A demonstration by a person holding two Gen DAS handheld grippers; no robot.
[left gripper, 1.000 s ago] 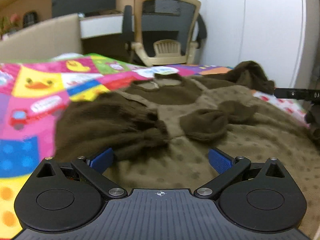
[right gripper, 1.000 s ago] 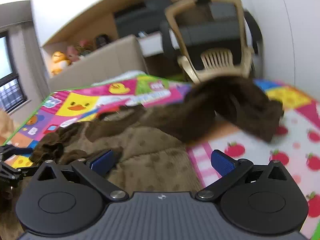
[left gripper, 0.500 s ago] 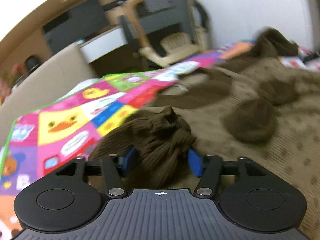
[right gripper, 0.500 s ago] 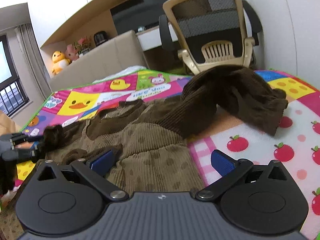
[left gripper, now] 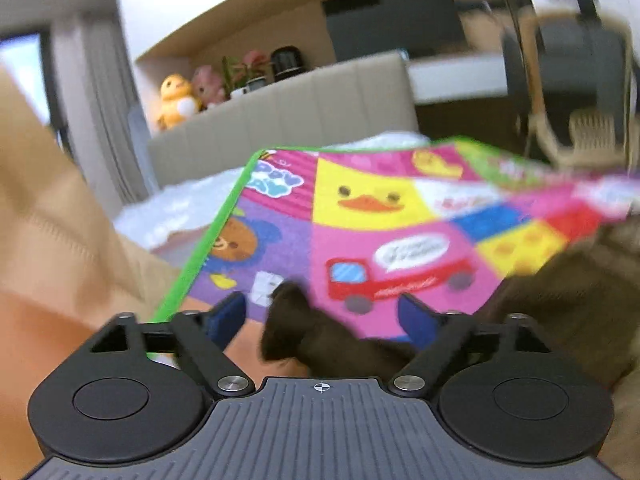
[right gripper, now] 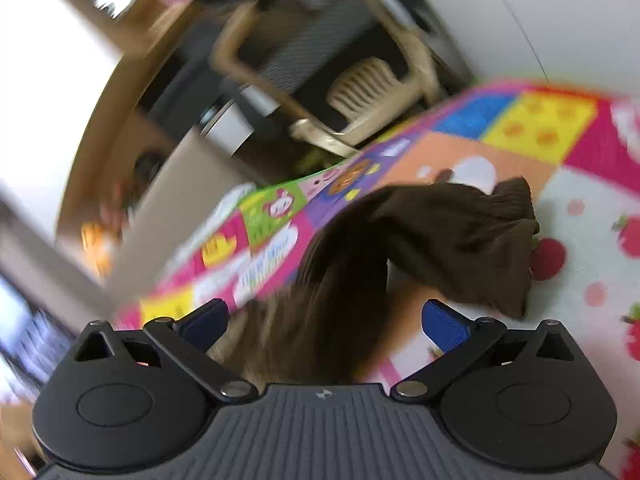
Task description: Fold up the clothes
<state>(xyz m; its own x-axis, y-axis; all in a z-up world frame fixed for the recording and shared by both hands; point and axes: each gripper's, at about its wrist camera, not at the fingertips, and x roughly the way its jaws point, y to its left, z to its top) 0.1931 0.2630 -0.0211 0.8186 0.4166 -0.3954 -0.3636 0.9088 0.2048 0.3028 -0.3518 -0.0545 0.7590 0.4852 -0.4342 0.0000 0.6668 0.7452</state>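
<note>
My left gripper (left gripper: 322, 316) has its jaws wide apart. A dark brown sleeve end (left gripper: 296, 332) sits in the gap between the two blue pads (left gripper: 226, 318), but neither pad touches it, so I am not holding it. The sleeve lies on the play mat (left gripper: 360, 240), right by the red truck picture. More of the brown top (left gripper: 568, 304) heaps up to the right of this gripper (it is blurry there, so I can't make out its folds). The green edge of the mat runs off to the left. Past it is something tan and soft (left gripper: 52, 216), too blurred to name. Far back there is a beige headboard (left gripper: 280, 120) with a yellow duck toy (left gripper: 176, 100) on the ledge above it.

My right gripper (right gripper: 326, 324) is open too, with nothing pinched. The other sleeve (right gripper: 440, 236) runs up between its blue pads and out ahead of them. It touches neither pad as far as I can see. Its cuff end (right gripper: 516, 204) lies crumpled on the white part of the mat with the red strawberries (right gripper: 548, 258). This view is tilted and smeared. Beyond the mat stands a chair (right gripper: 320, 60) with a tan frame and a grey mesh back. A white wall (right gripper: 560, 16) is to the right of it.
</note>
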